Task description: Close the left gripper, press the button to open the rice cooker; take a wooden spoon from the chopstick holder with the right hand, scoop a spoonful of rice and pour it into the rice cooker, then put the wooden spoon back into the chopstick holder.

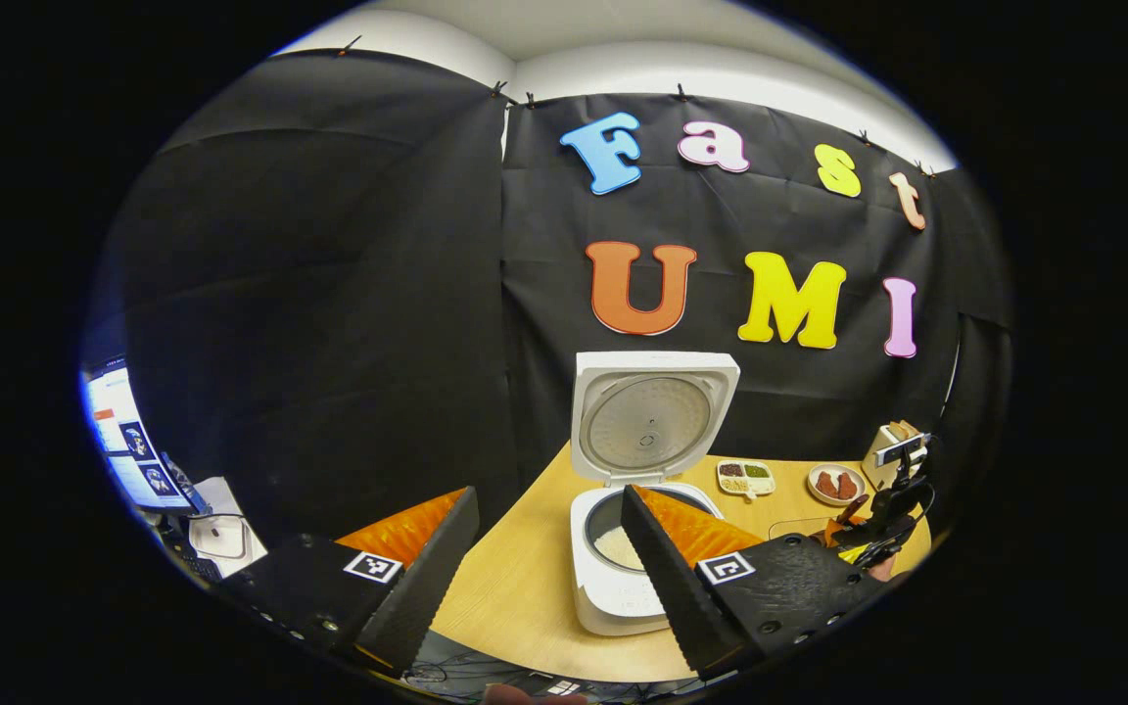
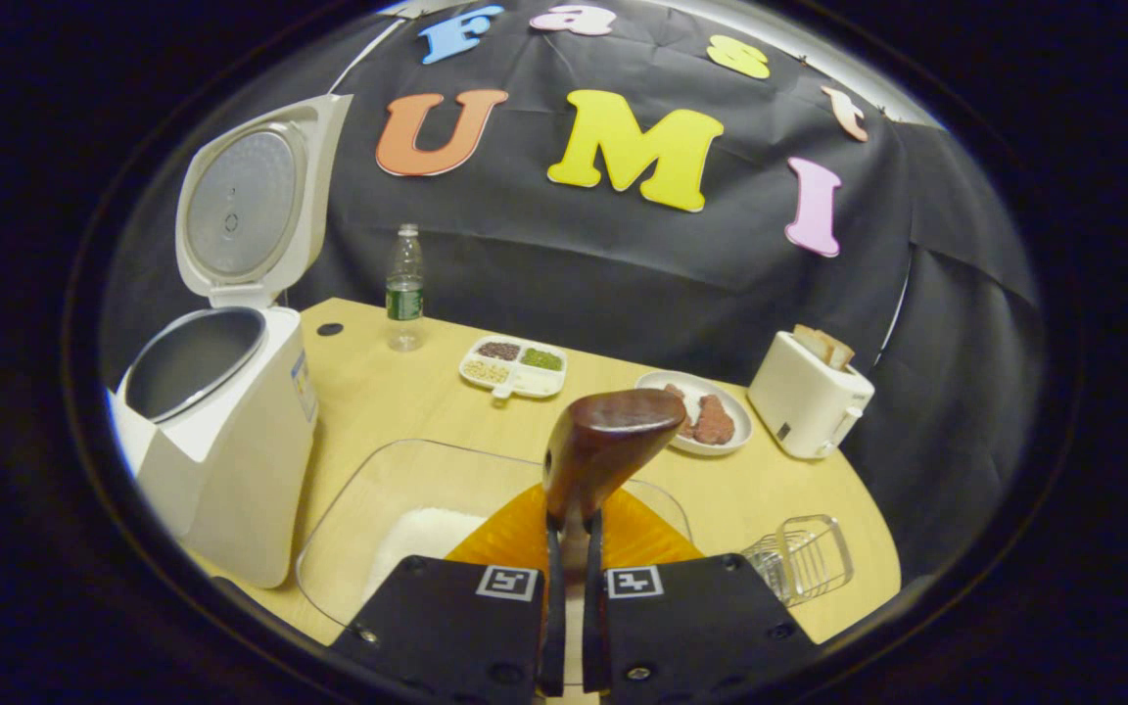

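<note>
The white rice cooker [image 1: 613,587] stands open on the table, its lid [image 1: 650,416] upright, with some white rice in the pot [image 1: 620,546]. My left gripper [image 1: 546,494] is open in front of it, holding nothing. In the right gripper view the cooker [image 2: 231,441] is at the left. My right gripper [image 2: 572,529] is shut on the handle of the wooden spoon [image 2: 611,431], whose bowl points up and away. Below it lies a clear glass dish [image 2: 358,509] with white rice [image 2: 422,539]. The wire chopstick holder [image 2: 804,558] stands to the right. The right gripper [image 1: 882,519] also shows far right in the left gripper view.
On the wooden table [image 2: 378,392] stand a water bottle [image 2: 405,289], a divided snack tray [image 2: 513,367], a plate of meat pieces [image 2: 711,426] and a white toaster [image 2: 809,392]. A monitor [image 1: 128,441] sits off the table's left.
</note>
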A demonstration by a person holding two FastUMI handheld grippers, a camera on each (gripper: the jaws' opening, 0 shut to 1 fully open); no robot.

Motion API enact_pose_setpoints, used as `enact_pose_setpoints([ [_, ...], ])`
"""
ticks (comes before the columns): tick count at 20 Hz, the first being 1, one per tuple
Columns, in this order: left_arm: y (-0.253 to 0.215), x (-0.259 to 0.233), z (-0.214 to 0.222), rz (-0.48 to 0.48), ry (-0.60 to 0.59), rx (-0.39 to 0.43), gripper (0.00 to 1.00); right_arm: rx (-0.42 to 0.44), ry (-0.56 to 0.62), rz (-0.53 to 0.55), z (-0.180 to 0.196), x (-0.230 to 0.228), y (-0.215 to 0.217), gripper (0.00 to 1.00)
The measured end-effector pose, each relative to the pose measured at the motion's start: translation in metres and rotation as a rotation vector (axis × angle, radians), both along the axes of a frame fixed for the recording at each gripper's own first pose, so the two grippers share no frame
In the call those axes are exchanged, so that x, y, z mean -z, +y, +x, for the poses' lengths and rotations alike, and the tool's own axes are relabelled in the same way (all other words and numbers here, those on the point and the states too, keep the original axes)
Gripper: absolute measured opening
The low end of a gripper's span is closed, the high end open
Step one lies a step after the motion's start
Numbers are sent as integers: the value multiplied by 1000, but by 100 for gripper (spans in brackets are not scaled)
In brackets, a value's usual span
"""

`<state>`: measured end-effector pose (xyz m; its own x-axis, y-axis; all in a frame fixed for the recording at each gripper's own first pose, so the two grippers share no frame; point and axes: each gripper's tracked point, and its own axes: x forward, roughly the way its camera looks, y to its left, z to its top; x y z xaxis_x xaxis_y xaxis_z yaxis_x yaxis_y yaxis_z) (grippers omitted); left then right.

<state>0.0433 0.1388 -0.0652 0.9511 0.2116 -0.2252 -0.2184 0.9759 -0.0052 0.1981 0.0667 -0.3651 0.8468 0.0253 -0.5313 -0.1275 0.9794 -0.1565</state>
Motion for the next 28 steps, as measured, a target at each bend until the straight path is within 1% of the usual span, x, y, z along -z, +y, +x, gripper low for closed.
enact_pose_setpoints([
  [2, 1, 1, -1, 0, 4, -6, 94, -13, 40, 92, -4, 7, 15, 12],
  [4, -1, 1, -2, -2, 8, 2, 94, -25, 64, 158, -7, 7, 26, 12],
  [7, -2, -3, -3, 1, 3, 2, 94, -37, 145, 329, -15, 10, 44, 12],
  [10, -5, -4, -4, -2, 8, -1, 94, 18, 242, 536, -18, 11, 44, 12],
  [15, -20, -10, -4, -16, -11, -7, 94, 161, 345, 833, -19, 9, 16, 12],
  [17, -29, -9, -2, -20, -7, -6, 94, 216, 359, 891, -20, 7, -2, 12],
  [19, -39, -12, -2, -19, -15, 1, 94, 242, 353, 934, -19, 0, -18, 12],
  [24, -66, -13, 3, -15, -27, 26, 94, 320, 345, 1104, -16, -29, -54, 12],
  [26, -75, -14, 6, -17, -34, 38, 94, 335, 328, 1154, -14, -45, -66, 12],
  [28, -82, -14, 8, -21, -41, 48, 94, 328, 310, 1184, -11, -63, -73, 12],
])
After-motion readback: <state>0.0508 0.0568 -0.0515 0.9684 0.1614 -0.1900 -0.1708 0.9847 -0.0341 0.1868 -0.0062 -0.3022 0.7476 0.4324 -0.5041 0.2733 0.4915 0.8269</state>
